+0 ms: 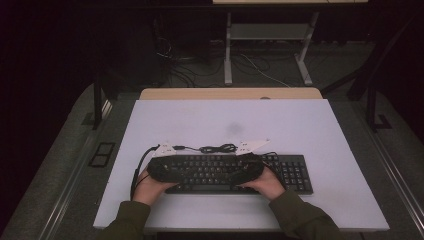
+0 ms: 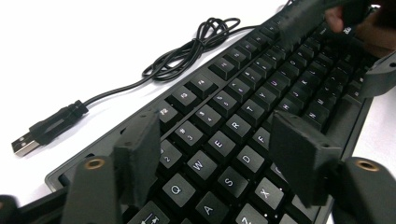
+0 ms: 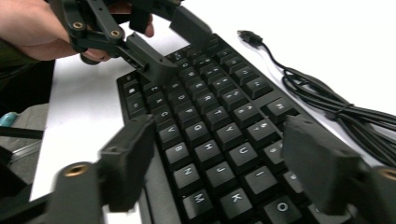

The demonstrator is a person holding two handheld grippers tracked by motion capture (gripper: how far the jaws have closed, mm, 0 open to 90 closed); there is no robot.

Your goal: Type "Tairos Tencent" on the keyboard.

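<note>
- The keyboard (image 1: 235, 172) lies flat in the lower middle of the high view, long side square to the person, near the front edge of the white bench (image 1: 300, 125). That looks like a typing position, so I'd guess it is being squared up or has just been set down there.
- The left tongs (image 1: 159, 170) sit over the keyboard's left end, the right tongs (image 1: 252, 167) over its middle right. A hand at each side is how you'd steady or nudge something this long without it swinging round.
- In the left gripper view the left tongs (image 2: 217, 161) stand apart, pads hovering over the letter keys around W, E and D, pressing on nothing. They look free of the board rather than gripping it.
- In the right gripper view the right tongs (image 3: 219, 163) are also apart, spread wide over the rows around H, U and J, with nothing pinched between them.
- The cable (image 1: 217, 148) lies in a loose coil on the bench just behind the keyboard, at the middle of the high view. Its plug (image 2: 25, 143) rests bare on the bench at the left of the left gripper view, connected to nothing.
- The number pad at the right end stays uncovered by either hand.
</note>
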